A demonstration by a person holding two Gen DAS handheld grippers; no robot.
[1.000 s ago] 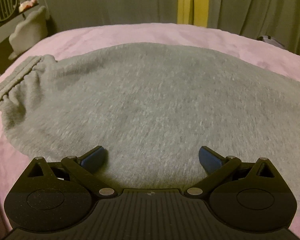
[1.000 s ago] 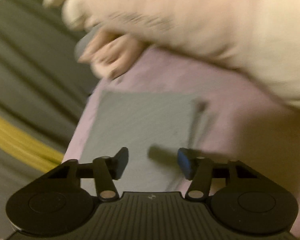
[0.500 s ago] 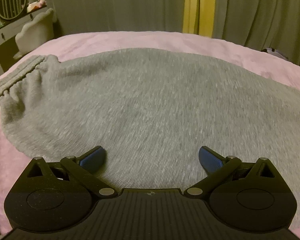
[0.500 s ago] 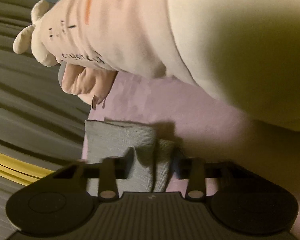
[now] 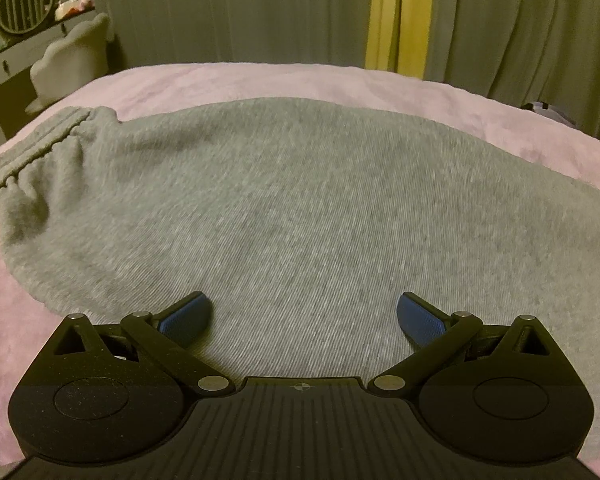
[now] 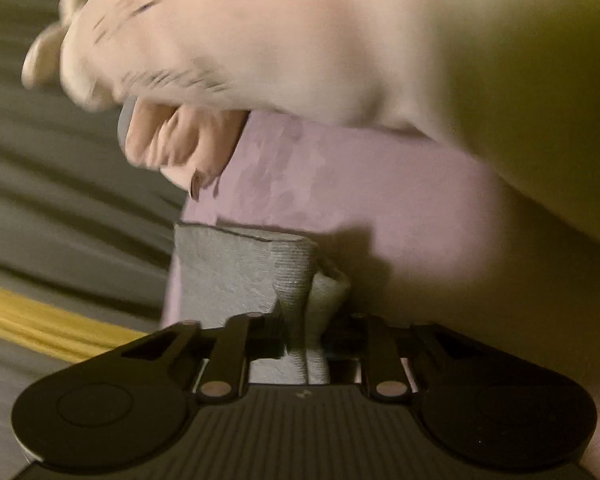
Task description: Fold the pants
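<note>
Since a second ago the right hand-held gripper (image 6: 305,340) is closing on the pants (image 6: 252,276) hem; the left hand-held gripper (image 5: 304,316) stands spread.

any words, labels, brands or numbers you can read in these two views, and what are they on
No text can be read in either view.
Sleeve, right wrist view: dark printed marks, too blurred by motion to read.
Left gripper: a small round crosshair mark on its body, a sign, not a word.
Grey pants, pink bedcover, curtains: no text.
</note>
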